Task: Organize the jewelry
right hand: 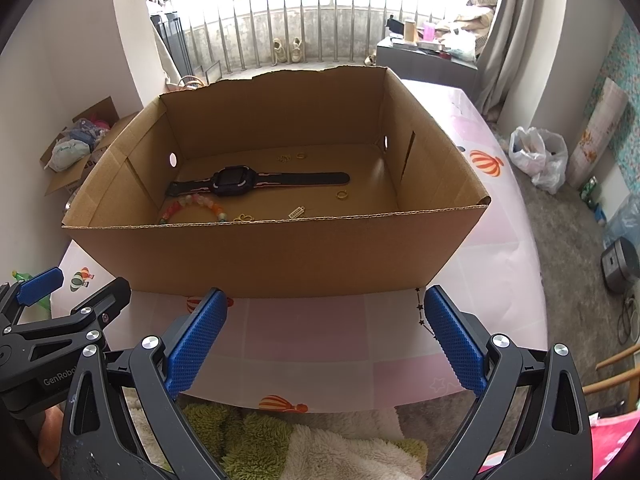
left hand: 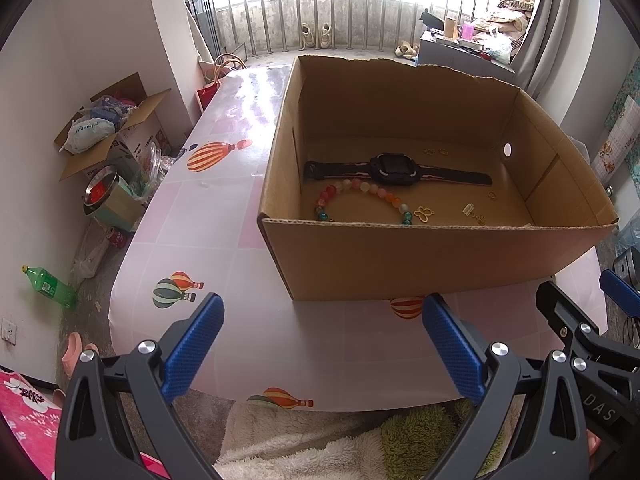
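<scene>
Your left gripper hangs over the near table edge, short of the cardboard box, pads spread wide w/ nothing between. Your right gripper sits likewise just short of the box's near wall, also spread and empty; the two are side by side, each visible at the edge of the other's view.

The box stands on the balloon-print tablecloth, top open. Inside, closest to the box's near wall: a multicolour bead bracelet, partly hidden by that wall. Right of it, a gold butterfly charm, then a small rectangular silver-ish pendant w/ a bit of chain. A gold ring lies further right, apart from the rest.

Behind the bracelet, mid-box, a black smartwatch lies flat, strap stretched out L–R. Toward the box's far wall, two tiny gold pieces, too small to ID.
</scene>
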